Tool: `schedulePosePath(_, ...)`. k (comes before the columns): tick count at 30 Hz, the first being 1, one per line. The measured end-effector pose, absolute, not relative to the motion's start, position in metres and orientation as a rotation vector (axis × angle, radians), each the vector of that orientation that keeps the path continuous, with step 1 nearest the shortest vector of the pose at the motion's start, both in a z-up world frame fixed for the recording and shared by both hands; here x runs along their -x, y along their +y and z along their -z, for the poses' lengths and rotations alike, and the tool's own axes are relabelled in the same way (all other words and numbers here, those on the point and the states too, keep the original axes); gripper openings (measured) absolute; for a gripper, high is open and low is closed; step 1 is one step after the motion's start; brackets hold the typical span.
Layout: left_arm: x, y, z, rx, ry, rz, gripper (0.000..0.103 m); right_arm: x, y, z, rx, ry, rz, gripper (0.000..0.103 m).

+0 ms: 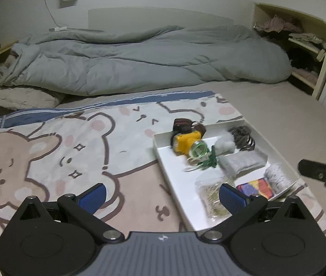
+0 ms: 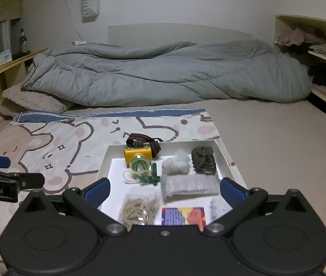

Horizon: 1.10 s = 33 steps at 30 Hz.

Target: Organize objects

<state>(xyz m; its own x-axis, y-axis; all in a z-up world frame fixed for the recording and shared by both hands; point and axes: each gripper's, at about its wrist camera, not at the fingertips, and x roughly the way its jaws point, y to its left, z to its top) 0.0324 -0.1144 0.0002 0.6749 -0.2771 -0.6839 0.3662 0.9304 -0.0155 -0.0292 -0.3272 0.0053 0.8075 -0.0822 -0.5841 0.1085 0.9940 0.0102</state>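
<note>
A white tray point(image 2: 107, 158) lies on a bear-print cloth point(image 1: 71, 142) on the bed. In it are a yellow headlamp point(image 2: 137, 155) with a brown strap, a green clip point(image 2: 152, 178), white cotton balls point(image 2: 176, 164), a dark coiled cord point(image 2: 203, 161), a grey packet point(image 2: 189, 185), a bag of rubber bands point(image 2: 138, 210) and a colourful card box point(image 2: 182, 216). My right gripper point(image 2: 164, 189) is open and empty, hovering over the tray's near end. My left gripper point(image 1: 161, 195) is open and empty, left of the tray point(image 1: 176, 184) above the cloth.
A rumpled grey duvet point(image 2: 163, 73) lies across the back of the bed, with a beige pillow point(image 2: 32, 102) at the left. Wooden shelves point(image 2: 324, 57) with clothes stand at the right. A ledge at the left holds a green bottle point(image 2: 23, 41) and a tissue box point(image 2: 1, 58).
</note>
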Motion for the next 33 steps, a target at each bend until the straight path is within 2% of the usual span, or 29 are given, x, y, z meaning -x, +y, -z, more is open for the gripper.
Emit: schedulePosePath(33, -0.017, -0.103, 0.008, -0.124, 0.762, 0.355, 0.103, 0.05, -0.315, 0.007, 0.016, 0.669, 0.158, 0.103)
